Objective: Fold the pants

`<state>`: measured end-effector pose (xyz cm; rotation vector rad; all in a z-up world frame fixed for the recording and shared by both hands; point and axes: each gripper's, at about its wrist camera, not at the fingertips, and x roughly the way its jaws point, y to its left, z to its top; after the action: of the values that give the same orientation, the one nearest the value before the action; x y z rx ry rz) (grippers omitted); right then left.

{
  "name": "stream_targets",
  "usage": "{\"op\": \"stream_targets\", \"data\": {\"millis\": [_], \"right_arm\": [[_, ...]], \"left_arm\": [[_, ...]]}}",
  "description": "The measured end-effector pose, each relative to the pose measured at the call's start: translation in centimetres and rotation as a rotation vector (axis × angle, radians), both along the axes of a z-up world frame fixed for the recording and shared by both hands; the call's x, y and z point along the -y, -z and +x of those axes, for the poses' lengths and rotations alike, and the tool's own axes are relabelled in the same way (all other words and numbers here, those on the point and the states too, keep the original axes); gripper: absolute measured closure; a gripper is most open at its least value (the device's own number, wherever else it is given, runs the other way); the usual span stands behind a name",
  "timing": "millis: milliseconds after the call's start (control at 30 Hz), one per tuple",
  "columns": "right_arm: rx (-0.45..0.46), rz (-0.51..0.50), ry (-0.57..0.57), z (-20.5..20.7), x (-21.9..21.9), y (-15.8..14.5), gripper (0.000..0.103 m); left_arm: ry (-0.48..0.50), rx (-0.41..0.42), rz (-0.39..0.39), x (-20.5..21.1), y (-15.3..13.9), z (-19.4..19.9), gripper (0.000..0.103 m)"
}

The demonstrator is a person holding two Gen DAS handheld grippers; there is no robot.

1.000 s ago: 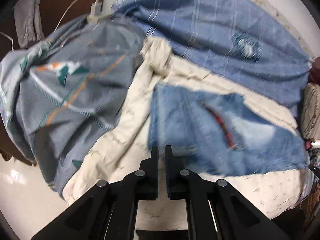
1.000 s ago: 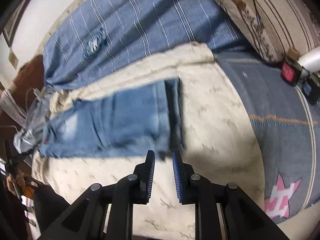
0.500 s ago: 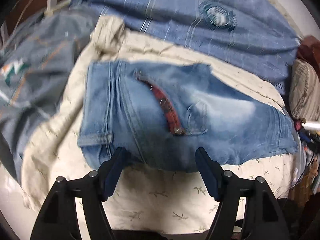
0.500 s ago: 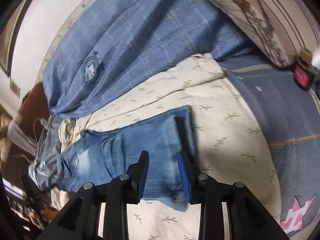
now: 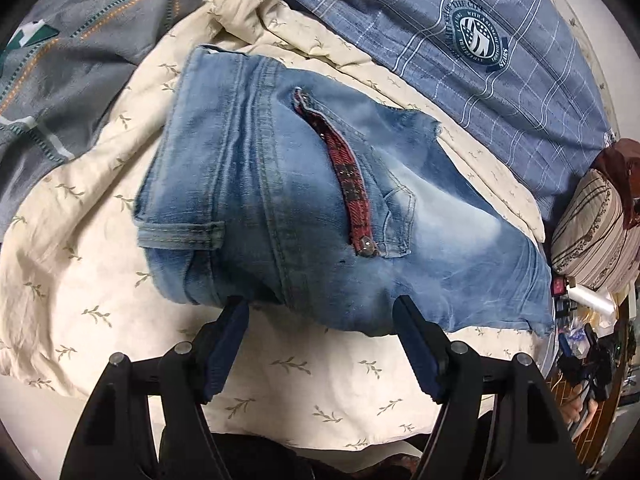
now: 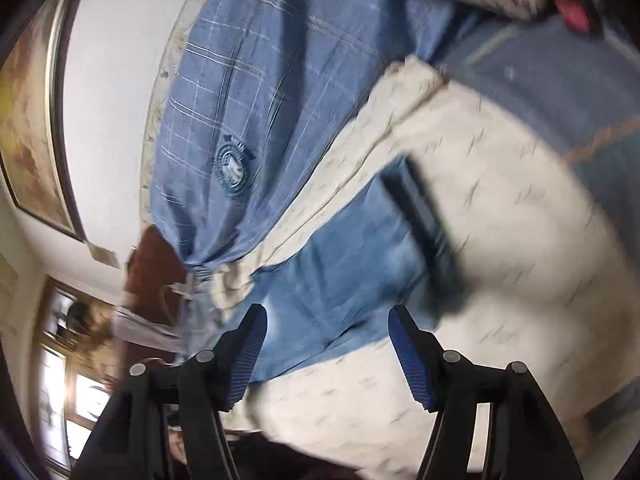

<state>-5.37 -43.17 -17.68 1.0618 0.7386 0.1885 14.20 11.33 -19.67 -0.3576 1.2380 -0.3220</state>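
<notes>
Cream sheet [image 5: 100,264]; jeans [image 5: 304,216] lengthwise left-right.

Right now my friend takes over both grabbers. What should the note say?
Left gripper: open, holding nothing, at the near edge of the jeans.
Right gripper: jaws opening, nothing pinched, over the jeans' other end.
Jeans lie folded lengthwise on the cream sheet, red-lined pocket up.
Left to do: fold them across, probably hem end to waistband.

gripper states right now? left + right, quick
Left gripper: open, nothing gripped, just short of the folded light-blue denim jeans.
Right gripper: jaws opening, nothing gripped, jeans edge beneath.
</notes>
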Motion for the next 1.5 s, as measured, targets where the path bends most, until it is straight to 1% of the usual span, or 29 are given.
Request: {"op": "stream_targets", "data": {"millis": [67,133,233,367,433,533,567,600,633,667,700,733,800,867,900,933,1033,1133,1167,1200,1300,1333,1400,1500], "right_arm": [[-0.026,0.045,-0.007,0.6,-1.2,0.8,0.036],[-0.065,0.078,0.016,1.3,-2.0,1.8,0.036],[-0.137,0.077,0.082,2.4,-2.5,3.4,0.036],[-0.191,0.174,0.21,2.7,-1.5,5.6,0.036],[-0.208,0.191,0.25,2.9,-1.1,6.1,0.036],[-0.244,0.195,0.286,3.6,-1.1,6.9,0.036],[-0.253,0.21,0.302,3.7,-1.0,7.3,0.036],[-0.26,0.226,0.319,3.9,-1.0,7.7,0.036],[-0.26,0.229,0.327,4.0,-0.8,7.9,0.037],[-0.263,0.221,0.335,4.3,-0.7,7.8,0.038],[-0.273,0.187,0.342,4.6,-0.9,7.6,0.044],[-0.279,0.145,0.34,4.7,-0.7,7.4,0.054],[-0.284,0.045,0.332,5.0,-1.2,6.6,0.066],[-0.276,-0.017,0.334,5.0,-1.6,6.0,0.075],[-0.268,-0.053,0.335,5.1,-1.8,5.5,0.084],[-0.263,-0.102,0.342,5.3,-2.1,4.6,0.086],[-0.239,-0.222,0.331,5.5,-2.9,1.7,0.086],[-0.179,-0.302,0.324,5.8,-3.5,-1.2,0.086],[-0.175,-0.311,0.32,6.1,-3.4,-1.8,0.086],[-0.185,-0.3,0.32,6.6,-3.2,-1.8,0.086],[-0.292,-0.205,0.308,7.9,-2.1,0.4,0.086],[-0.324,-0.14,0.304,7.8,-1.7,1.6,0.083],[-0.361,-0.004,0.307,7.1,-1.4,3.7,0.083],[-0.401,0.038,0.305,6.6,-1.6,5.1,0.082]], "left_arm": [[-0.008,-0.012,-0.014,0.2,0.3,0.4,0.028],[-0.023,-0.022,-0.03,0.2,0.6,0.8,0.028],[-0.039,-0.037,-0.063,-0.3,0.7,1.1,0.029],[-0.064,-0.055,-0.118,-1.1,0.9,1.4,0.029],[-0.078,-0.075,-0.141,-1.3,1.3,1.7,0.029],[-0.087,-0.084,-0.141,-1.2,1.8,2.1,0.029],[-0.094,-0.084,-0.138,-1.3,1.9,2.2,0.03],[-0.1,-0.084,-0.128,-1.3,2.1,2.2,0.037],[-0.104,-0.09,-0.1,-1.2,2.3,2.3,0.046],[-0.101,-0.099,-0.083,-1.2,2.6,2.5,0.048],[-0.099,-0.099,-0.084,-1.4,2.7,2.4,0.049],[-0.096,-0.09,-0.084,-1.4,2.7,2.4,0.051],[-0.085,-0.078,-0.075,-1.3,2.5,2.4,0.051],[-0.076,-0.076,-0.074,-1.4,2.6,2.5,0.051],[-0.072,-0.078,-0.082,-1.5,2.6,2.5,0.051],[-0.069,-0.079,-0.086,-1.6,2.6,2.5,0.051],[-0.056,-0.081,-0.103,-2.0,2.7,2.6,0.052],[-0.047,-0.08,-0.116,-2.5,3.0,2.8,0.052],[-0.045,-0.079,-0.118,-2.5,3.0,2.7,0.052],[-0.044,-0.078,-0.119,-2.5,3.0,2.7,0.052],[-0.042,-0.079,-0.13,-2.8,3.1,2.6,0.052],[-0.039,-0.08,-0.134,-3.0,3.1,2.6,0.052],[-0.037,-0.083,-0.14,-3.2,3.2,2.5,0.052],[-0.032,-0.083,-0.135,-3.1,3.1,2.6,0.052]]}}
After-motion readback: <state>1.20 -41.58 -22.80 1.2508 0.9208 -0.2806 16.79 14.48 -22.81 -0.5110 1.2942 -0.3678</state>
